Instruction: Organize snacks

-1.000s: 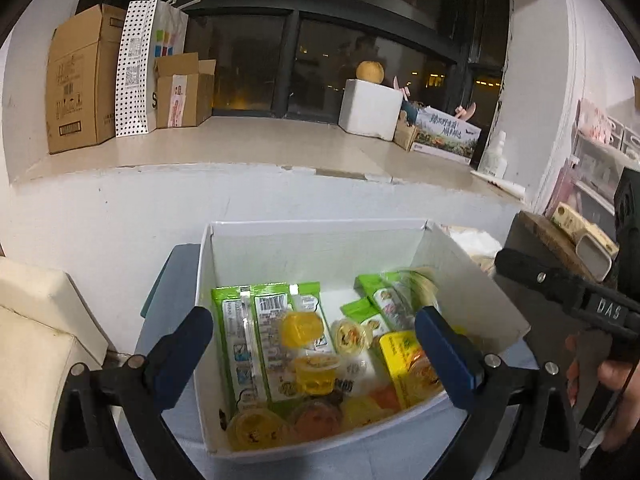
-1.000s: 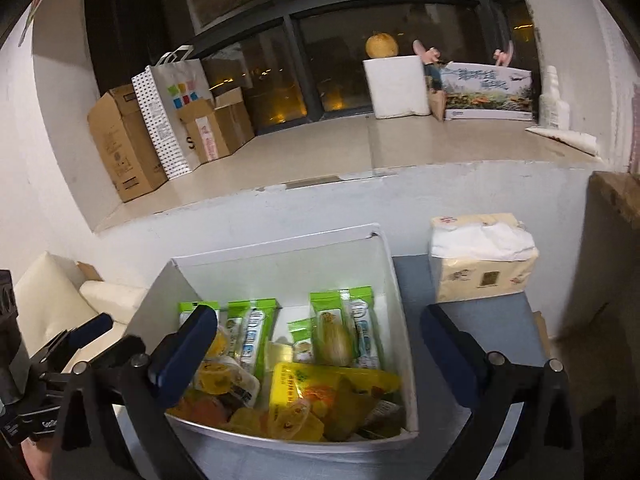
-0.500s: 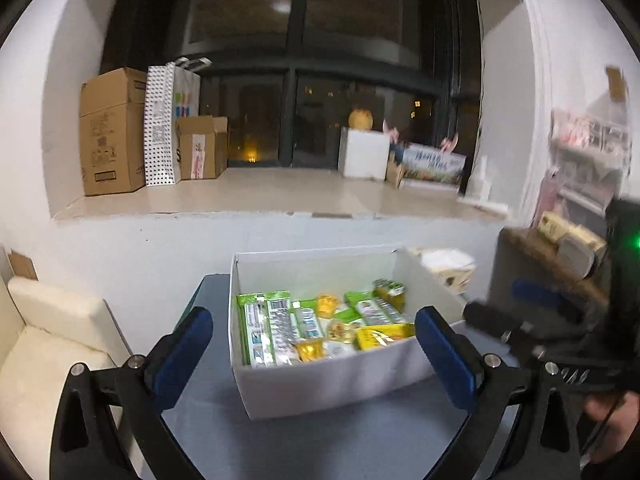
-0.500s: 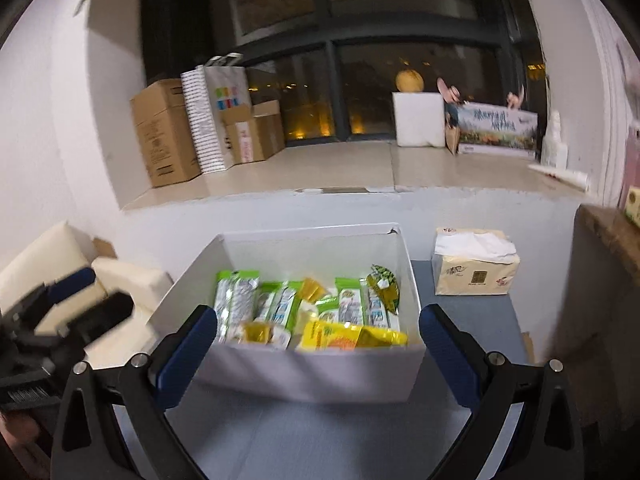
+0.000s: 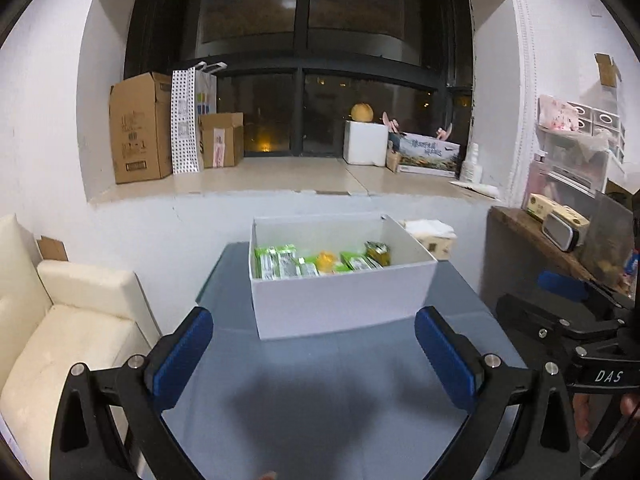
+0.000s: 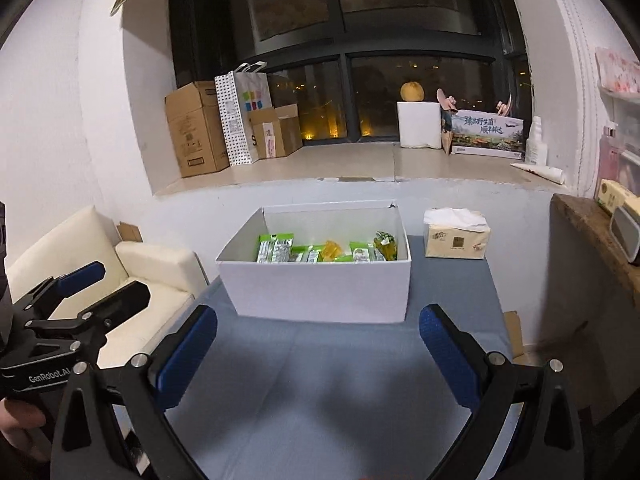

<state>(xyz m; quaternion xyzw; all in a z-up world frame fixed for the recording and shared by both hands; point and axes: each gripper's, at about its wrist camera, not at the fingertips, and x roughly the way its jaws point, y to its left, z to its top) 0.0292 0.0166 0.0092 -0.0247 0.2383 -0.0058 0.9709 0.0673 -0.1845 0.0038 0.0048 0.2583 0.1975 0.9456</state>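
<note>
A white open box (image 5: pixel 340 300) stands on the grey-blue table (image 5: pixel 320 380); it also shows in the right wrist view (image 6: pixel 320 292). Inside lie green snack packets (image 5: pixel 276 266), yellow jelly cups (image 5: pixel 326 260) and a yellow-green pouch (image 6: pixel 386 246). My left gripper (image 5: pixel 314 354) is open and empty, held back from the box's near wall. My right gripper (image 6: pixel 318 350) is open and empty, also short of the box. Each gripper shows at the edge of the other's view.
A tissue pack (image 6: pixel 456 236) sits on the table right of the box. A cream sofa (image 5: pixel 60 340) is at the left. A wooden shelf (image 5: pixel 540 236) with small items is at the right. Cardboard boxes (image 5: pixel 140 128) stand on the window ledge.
Both grippers have pulled back and up from over the box; the box now looks smaller and farther. Both stay open and empty.
</note>
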